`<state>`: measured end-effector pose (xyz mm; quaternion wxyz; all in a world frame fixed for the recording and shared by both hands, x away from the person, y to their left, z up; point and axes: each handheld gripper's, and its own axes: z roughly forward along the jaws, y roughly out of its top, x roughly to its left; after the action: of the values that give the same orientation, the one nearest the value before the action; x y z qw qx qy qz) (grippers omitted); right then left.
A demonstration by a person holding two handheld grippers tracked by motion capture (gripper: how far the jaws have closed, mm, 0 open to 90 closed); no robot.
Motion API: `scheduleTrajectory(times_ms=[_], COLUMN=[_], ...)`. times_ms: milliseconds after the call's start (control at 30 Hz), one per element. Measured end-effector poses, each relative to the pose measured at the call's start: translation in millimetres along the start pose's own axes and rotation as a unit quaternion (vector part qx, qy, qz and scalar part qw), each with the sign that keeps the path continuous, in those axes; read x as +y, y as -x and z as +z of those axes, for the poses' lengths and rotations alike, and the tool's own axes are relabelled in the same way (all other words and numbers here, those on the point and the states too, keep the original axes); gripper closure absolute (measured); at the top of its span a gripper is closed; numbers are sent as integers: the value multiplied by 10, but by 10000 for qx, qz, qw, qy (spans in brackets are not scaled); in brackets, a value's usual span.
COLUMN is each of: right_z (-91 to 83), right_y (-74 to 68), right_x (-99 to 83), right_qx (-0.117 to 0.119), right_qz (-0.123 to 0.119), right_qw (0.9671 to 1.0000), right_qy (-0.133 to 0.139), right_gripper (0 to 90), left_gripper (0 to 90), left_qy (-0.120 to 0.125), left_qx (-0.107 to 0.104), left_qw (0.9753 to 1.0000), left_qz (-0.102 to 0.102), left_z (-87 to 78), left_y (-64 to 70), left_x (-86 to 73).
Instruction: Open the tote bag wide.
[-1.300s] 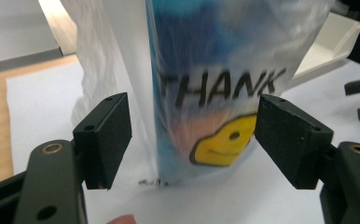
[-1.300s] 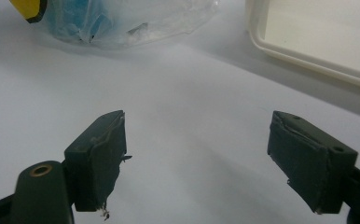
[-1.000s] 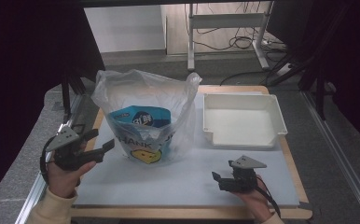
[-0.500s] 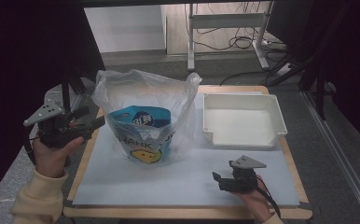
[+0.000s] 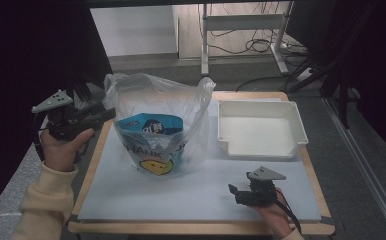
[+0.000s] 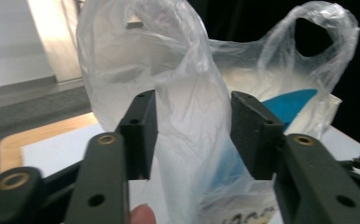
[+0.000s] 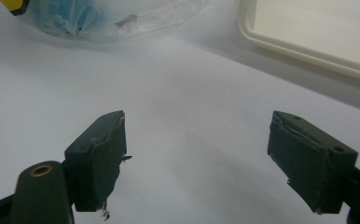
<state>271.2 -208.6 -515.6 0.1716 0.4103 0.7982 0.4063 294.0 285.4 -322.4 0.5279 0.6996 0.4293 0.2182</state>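
- The clear plastic bag point(image 5: 156, 125) stands upright on the white mat point(image 5: 191, 192) covering the desk point(image 5: 88, 165), towards the mat's left half, its two handle loops raised.
- Inside the bag sits a blue packet point(image 5: 148, 126); a yellow smiley print shows low on the bag's front.
- The left tool point(image 5: 98, 112) is held raised at the bag's left edge, off the desk's left side. In the left gripper view its jaws stand apart, with the bag's near handle loop point(image 6: 187, 98) between them; I cannot tell whether either pad touches the film.
- The right tool point(image 5: 235, 192) rests low on the mat near the front edge, well apart from the bag, jaws wide apart and gripping nothing.
- A white tray point(image 5: 261, 131) lies just beside the bag on its right, near the right tool's far side.
- Bare mat lies between the right tool and the bag.
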Motion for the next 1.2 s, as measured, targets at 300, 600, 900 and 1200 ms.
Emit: scheduleTrajectory(times_ms=[300,600,900,1200], right_z=[9,18,8,-67], right_y=[3,14,18,-43], right_x=[-5,-10,-6,158], right_qx=[-40,-67,-69,20], right_qz=[-20,-27,-1,-217], right_qw=[10000,9999,9999,9995], right_qy=[-60,-85,-80,247], right_gripper=[194,194,194,206], left_gripper=[826,889,897,897], left_qy=[-94,24,197,363], left_qx=[-220,-230,-104,-117], left_qw=[9996,9995,9996,9993], left_qz=[164,200,190,29], left_z=[83,9,-105,-182], left_y=[11,18,10,-60], left_x=[9,-3,-67,-210])
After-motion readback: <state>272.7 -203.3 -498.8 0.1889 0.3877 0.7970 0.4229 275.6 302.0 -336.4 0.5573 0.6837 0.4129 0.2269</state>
